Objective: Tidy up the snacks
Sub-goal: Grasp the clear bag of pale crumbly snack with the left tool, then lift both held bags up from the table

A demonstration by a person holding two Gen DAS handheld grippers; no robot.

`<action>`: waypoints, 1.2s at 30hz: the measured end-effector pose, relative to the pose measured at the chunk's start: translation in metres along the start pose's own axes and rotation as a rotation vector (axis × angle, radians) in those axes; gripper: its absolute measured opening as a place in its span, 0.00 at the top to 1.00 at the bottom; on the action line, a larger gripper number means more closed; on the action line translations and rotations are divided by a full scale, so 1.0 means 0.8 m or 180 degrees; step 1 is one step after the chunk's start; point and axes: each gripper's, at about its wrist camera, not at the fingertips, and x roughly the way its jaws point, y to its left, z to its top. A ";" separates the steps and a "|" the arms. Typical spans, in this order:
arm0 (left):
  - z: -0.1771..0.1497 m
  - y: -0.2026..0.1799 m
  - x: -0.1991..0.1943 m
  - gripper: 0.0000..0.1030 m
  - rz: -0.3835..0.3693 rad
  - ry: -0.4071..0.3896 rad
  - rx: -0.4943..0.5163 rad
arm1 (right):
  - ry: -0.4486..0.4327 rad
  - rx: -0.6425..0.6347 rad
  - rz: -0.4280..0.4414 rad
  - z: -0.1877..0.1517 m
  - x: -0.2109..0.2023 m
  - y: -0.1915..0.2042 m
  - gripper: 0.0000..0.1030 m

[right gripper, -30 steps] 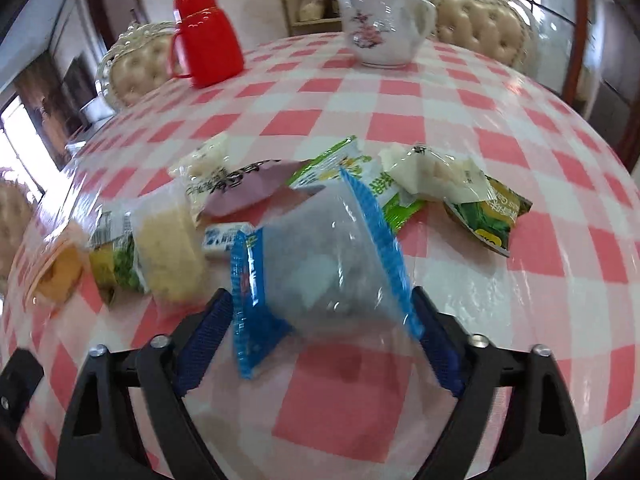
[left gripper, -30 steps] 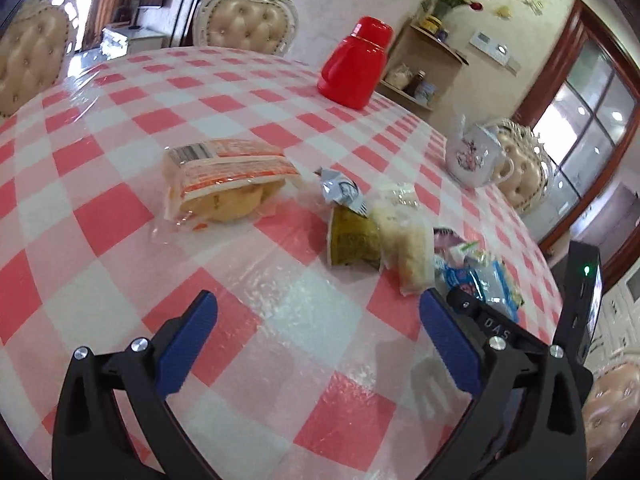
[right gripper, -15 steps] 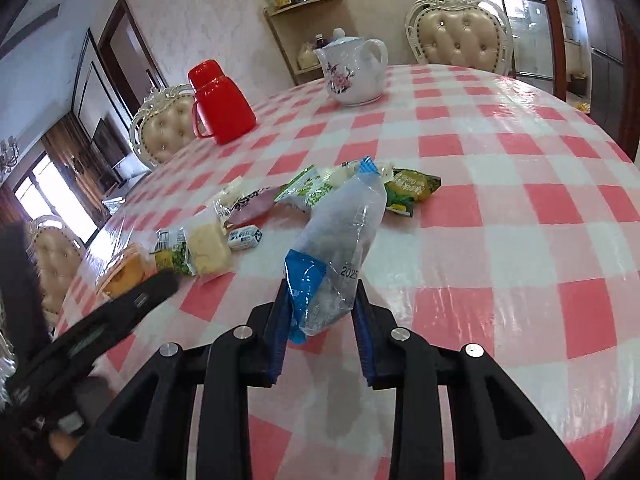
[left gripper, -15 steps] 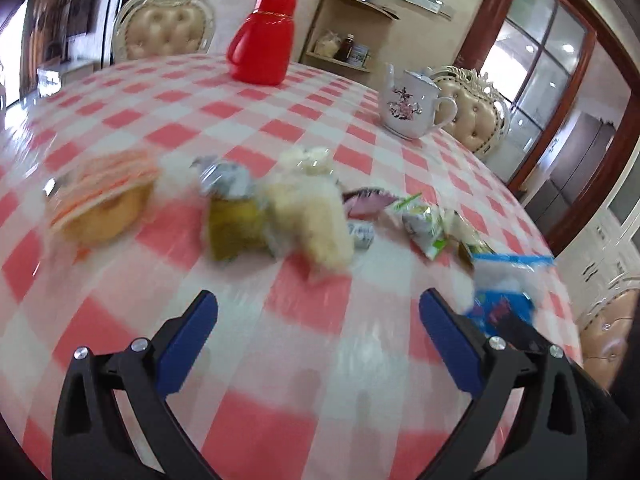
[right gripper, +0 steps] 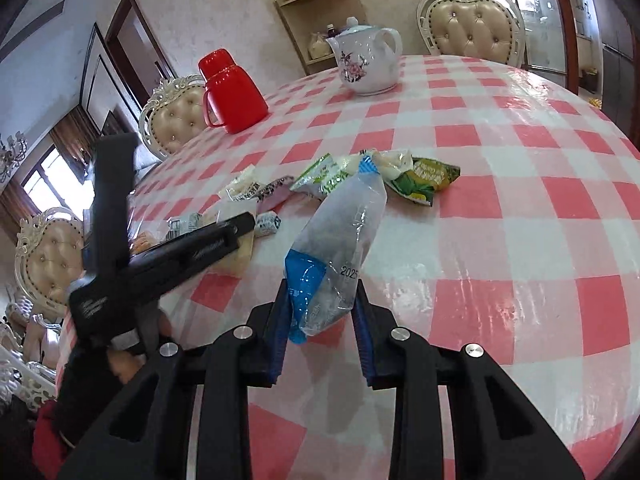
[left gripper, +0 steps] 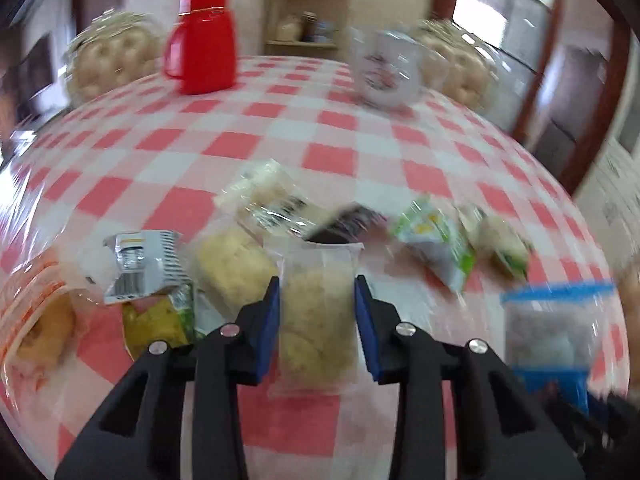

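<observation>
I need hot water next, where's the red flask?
In the right wrist view the red flask stands far left on the table, left of the white teapot.

Motion blur smears the teapot (left gripper: 386,74) and green snack packets (left gripper: 438,240) beyond reading.

Both tools share one build: the left gripper (left gripper: 316,316) and the right gripper (right gripper: 320,330) have matte black plastic arms with triangular cut-outs, round silver screw heads along the linkage, and blue pads lining the fingers (right gripper: 278,336). Pale lettering (too small to read) marks the left gripper's side in the right wrist view.
</observation>
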 end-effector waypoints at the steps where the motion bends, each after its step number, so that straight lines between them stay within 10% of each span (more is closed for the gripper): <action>1: -0.006 -0.001 -0.006 0.65 -0.0032 0.0011 0.0029 | 0.0022 0.0011 -0.0013 -0.001 0.003 -0.001 0.71; 19: -0.112 0.037 -0.100 0.65 -0.0306 0.0351 -0.0042 | 0.0079 0.0218 0.0458 -0.056 -0.044 -0.006 0.71; 22: -0.117 0.028 -0.100 0.55 -0.0250 0.0364 0.0073 | 0.0080 0.0118 0.0247 -0.061 -0.049 -0.002 0.52; 24: -0.118 0.024 -0.099 0.17 -0.0231 0.0400 0.0114 | 0.0123 0.0145 0.0122 -0.058 -0.041 -0.002 0.39; 25: -0.119 0.023 -0.098 0.14 -0.0121 0.0411 0.0126 | 0.0160 0.0171 0.0107 -0.056 -0.035 -0.003 0.39; 36: -0.124 0.020 -0.093 0.13 0.0237 0.0531 0.0349 | 0.0347 -0.0148 -0.0640 -0.030 0.012 0.025 0.16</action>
